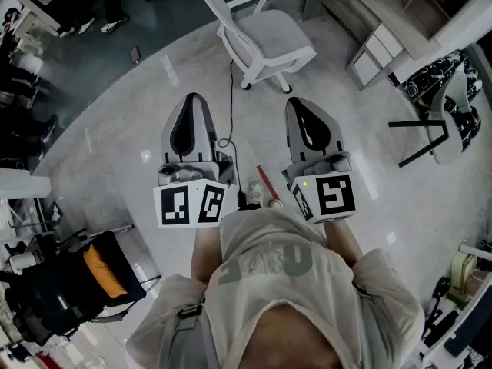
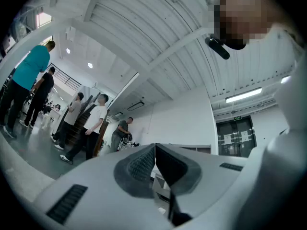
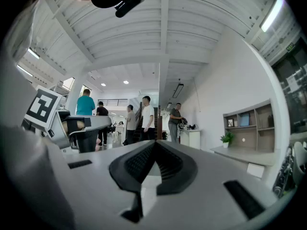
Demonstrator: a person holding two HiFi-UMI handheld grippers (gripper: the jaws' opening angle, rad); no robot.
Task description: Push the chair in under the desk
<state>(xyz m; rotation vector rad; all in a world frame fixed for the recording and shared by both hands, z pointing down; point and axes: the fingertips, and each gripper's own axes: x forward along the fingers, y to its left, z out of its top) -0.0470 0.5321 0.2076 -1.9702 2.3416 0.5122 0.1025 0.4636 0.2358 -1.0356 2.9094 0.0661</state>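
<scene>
Head view: the white chair stands on the floor at the far middle, left of the desk and apart from it. The left gripper and the right gripper point toward the chair, not touching it.
Left gripper view: jaws together, nothing between them; people far left.
Right gripper view: jaws together, nothing between them; a shelf far right.

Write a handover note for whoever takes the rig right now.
Left gripper: shut, empty.
Right gripper: shut, empty.
Both are held out in front of the person.
Chair: on open floor ahead, untouched, standing apart from the desk by the wall.
Done: nothing yet.
Left: walk up to the chair and push it in under the desk.
</scene>
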